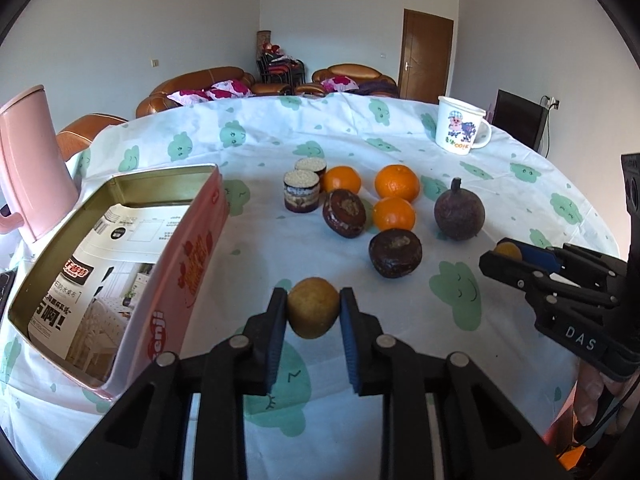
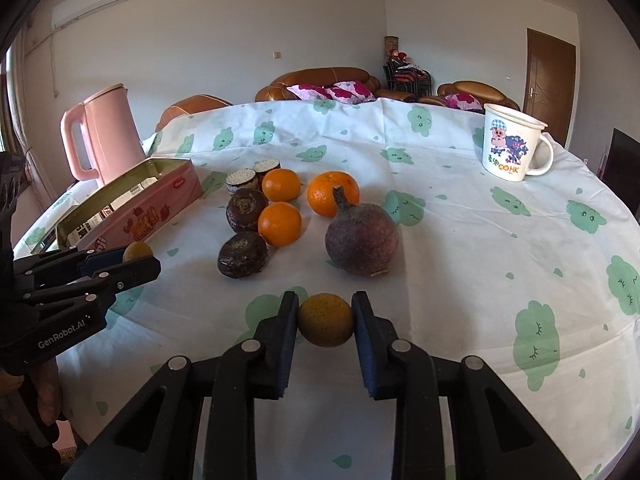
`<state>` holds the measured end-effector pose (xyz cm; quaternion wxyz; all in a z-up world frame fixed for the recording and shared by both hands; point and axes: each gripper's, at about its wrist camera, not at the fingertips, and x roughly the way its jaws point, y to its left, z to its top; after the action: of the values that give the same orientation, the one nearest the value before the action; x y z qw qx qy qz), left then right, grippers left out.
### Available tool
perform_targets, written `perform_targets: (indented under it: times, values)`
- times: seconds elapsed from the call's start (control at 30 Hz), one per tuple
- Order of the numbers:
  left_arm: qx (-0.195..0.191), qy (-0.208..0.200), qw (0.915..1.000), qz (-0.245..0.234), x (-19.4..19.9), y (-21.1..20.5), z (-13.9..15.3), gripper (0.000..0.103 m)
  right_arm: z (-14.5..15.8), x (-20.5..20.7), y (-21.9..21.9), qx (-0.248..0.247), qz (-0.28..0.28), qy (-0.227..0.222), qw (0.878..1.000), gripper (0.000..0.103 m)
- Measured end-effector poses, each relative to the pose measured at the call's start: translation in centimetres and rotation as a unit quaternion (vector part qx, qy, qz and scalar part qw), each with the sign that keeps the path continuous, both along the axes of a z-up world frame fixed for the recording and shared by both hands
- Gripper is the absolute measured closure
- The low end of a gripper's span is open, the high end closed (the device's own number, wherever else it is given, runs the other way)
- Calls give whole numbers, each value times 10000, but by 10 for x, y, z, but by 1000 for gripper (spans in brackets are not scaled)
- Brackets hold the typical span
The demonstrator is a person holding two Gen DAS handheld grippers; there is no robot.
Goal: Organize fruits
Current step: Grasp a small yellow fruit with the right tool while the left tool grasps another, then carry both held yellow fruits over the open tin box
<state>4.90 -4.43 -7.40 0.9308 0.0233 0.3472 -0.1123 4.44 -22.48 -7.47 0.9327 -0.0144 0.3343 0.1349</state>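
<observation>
Both grippers, left gripper (image 1: pixel 313 308) and right gripper (image 2: pixel 325 320), each clamp a small yellow fruit beside the empty tin (image 1: pixel 168 240); oranges (image 1: pixel 396 182) wait beyond.

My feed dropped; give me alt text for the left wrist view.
The left gripper is shut on a small yellow fruit above the tablecloth, beside an open pink tin. Beyond lie three oranges, and the right gripper holds another yellow fruit.
</observation>
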Motion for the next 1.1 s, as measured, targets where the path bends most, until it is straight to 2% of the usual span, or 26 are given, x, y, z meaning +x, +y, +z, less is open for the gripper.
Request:
perform_targets:
  times: [0.33,0.6,0.77,1.1]
  values:
    - [12,-607,9971,460,-8,33,29,76,36,10,54,266,898,-295,9952,74]
    - [109,-685,9938,869,-1,70,38,76,68,29,102,251,1404,-487,9886,74]
    - [244,-661,9905,1177,12,96,39,76,80,47,128,353,1649,-428,9847,74]
    - [335,-464,9863,1550,35,134,31,76,72,74,180,229,1949,-301,9801,74]
